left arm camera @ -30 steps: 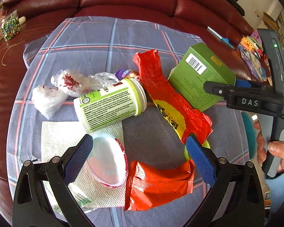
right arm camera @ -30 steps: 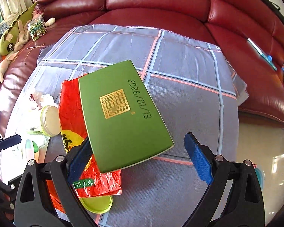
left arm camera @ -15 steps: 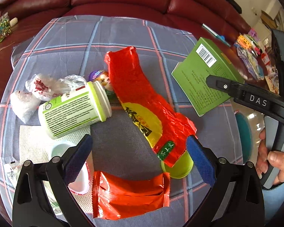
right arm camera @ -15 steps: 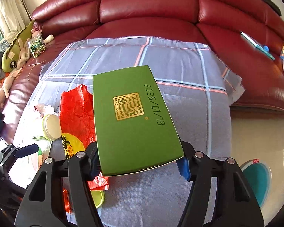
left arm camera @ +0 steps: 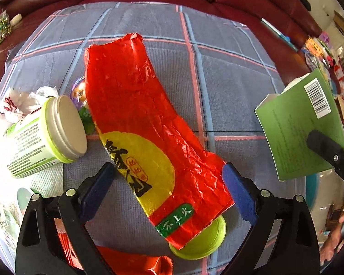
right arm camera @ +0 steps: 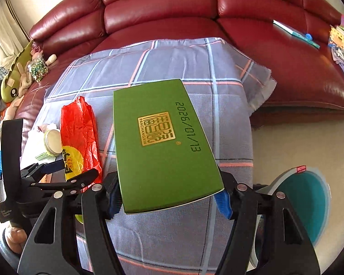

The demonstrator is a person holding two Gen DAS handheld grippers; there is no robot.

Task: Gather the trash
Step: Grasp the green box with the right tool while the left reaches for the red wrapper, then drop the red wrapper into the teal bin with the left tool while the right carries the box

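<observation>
Left wrist view: the left hand-held gripper [left arm camera: 167, 188], wide but closing, is straddling a red wrapper [left arm camera: 135, 123] lying on the checked cloth [left arm camera: 229, 73].

Right wrist view: the right hand-held gripper [right arm camera: 169, 200] is clamping a green box [right arm camera: 162, 146] above the cloth before a red sofa [right arm camera: 172, 6].

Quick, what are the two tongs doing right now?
Left tongs: closing around the red wrapper, pads not yet pressing on it.
Right tongs: shut on the green box, holding it up off the cloth.
</observation>
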